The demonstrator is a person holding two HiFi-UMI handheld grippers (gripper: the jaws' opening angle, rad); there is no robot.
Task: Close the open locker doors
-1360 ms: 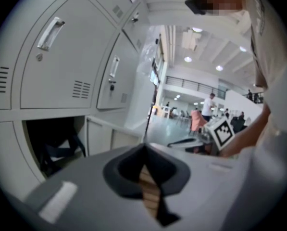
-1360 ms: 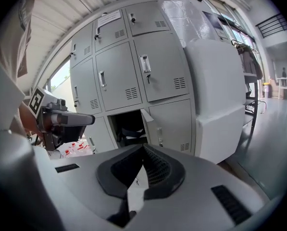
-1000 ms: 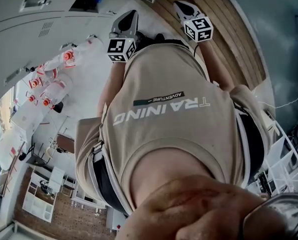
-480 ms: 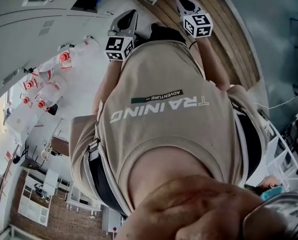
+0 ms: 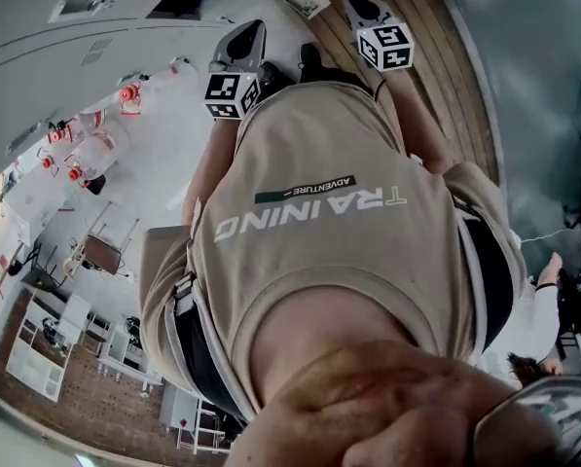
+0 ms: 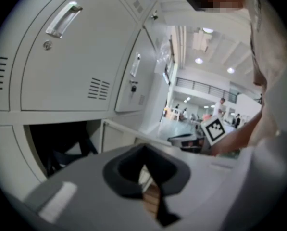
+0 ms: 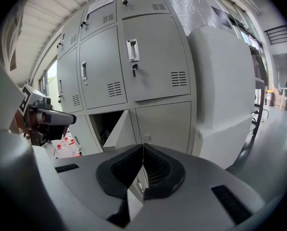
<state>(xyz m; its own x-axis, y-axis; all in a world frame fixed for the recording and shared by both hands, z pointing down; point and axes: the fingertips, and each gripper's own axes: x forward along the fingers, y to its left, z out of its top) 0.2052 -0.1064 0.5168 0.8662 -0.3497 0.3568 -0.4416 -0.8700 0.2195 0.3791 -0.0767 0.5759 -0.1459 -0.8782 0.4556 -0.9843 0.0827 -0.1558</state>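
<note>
Against the lower half of the head view, the person's beige shirt [image 5: 319,261] fills the frame, because the camera tilts steeply down the torso. Its print reads "TRAINING", with a smaller "ADVENTURE" patch above it, both upside down in the frame.

Beyond the shirt's hem, at the top of the frame, both tools are held forward toward the lockers. The left claw [image 6: 143,158] has its jaws pressed together with nothing between them, and the right claw [image 7: 143,153] is likewise closed and empty. That probably suits the job, since swinging a door shut calls for a push, not a grip. Each tool carries a marker cube [image 5: 385,47] with black-and-white squares and no letters.

Past the right claw, the grey locker bank [image 7: 153,61] stands upright. One lower door, the open locker door [image 7: 117,129], juts outward left of centre in the right gripper view, baring a dark compartment [image 6: 61,146] that the left gripper view shows at lower left. A paper label [image 7: 101,4] on a top locker is too small to read.

Beside the lockers, red-capped bottles [image 5: 95,149] lie bundled on the floor. Farther off, the left gripper view shows a bright hall.
</note>
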